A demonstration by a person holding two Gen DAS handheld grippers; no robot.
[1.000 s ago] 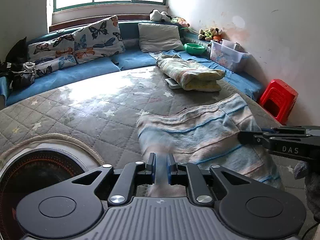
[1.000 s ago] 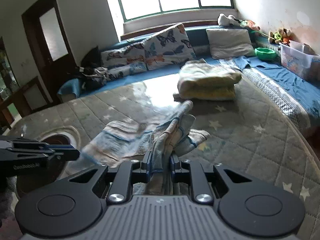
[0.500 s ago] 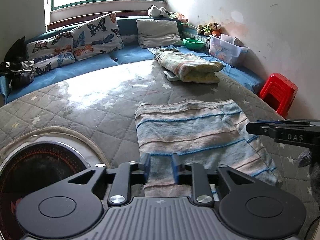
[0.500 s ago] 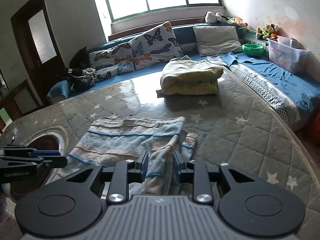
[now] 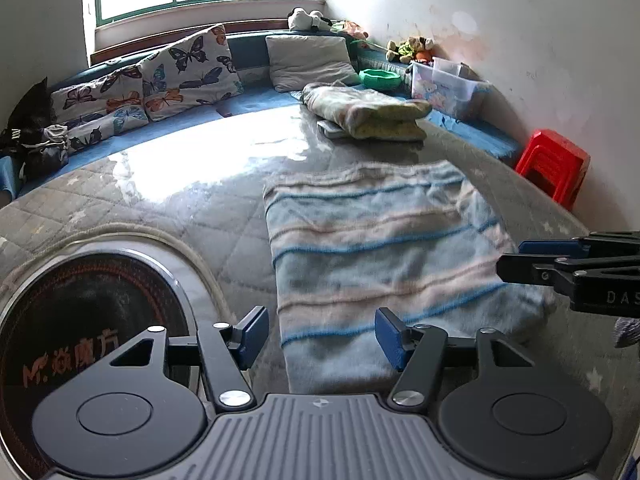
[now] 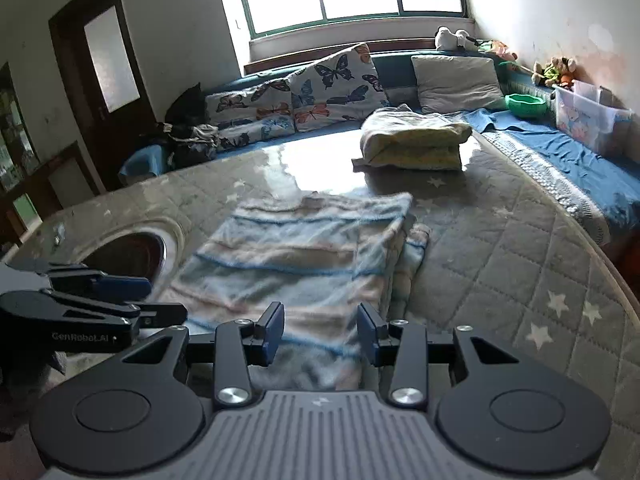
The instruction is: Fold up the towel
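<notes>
On the quilted worktop (image 5: 152,216) the striped towel (image 5: 384,248) lay flat, just in front of both grippers. It looked folded over, because a second layer peeked out along its right side in the right view. The left gripper (image 5: 320,334) was spread wide and held nothing. The right gripper (image 6: 320,334) was spread too, also holding nothing. Maybe more folds were left, or maybe it was done; I could not tell.

Since one second ago, both the left hand-held gripper (image 5: 320,336) and the right hand-held gripper (image 6: 320,332) have released the striped towel (image 5: 384,248), jaws now spread wide, leaving it folded flat on the quilted worktop (image 6: 500,264).
</notes>
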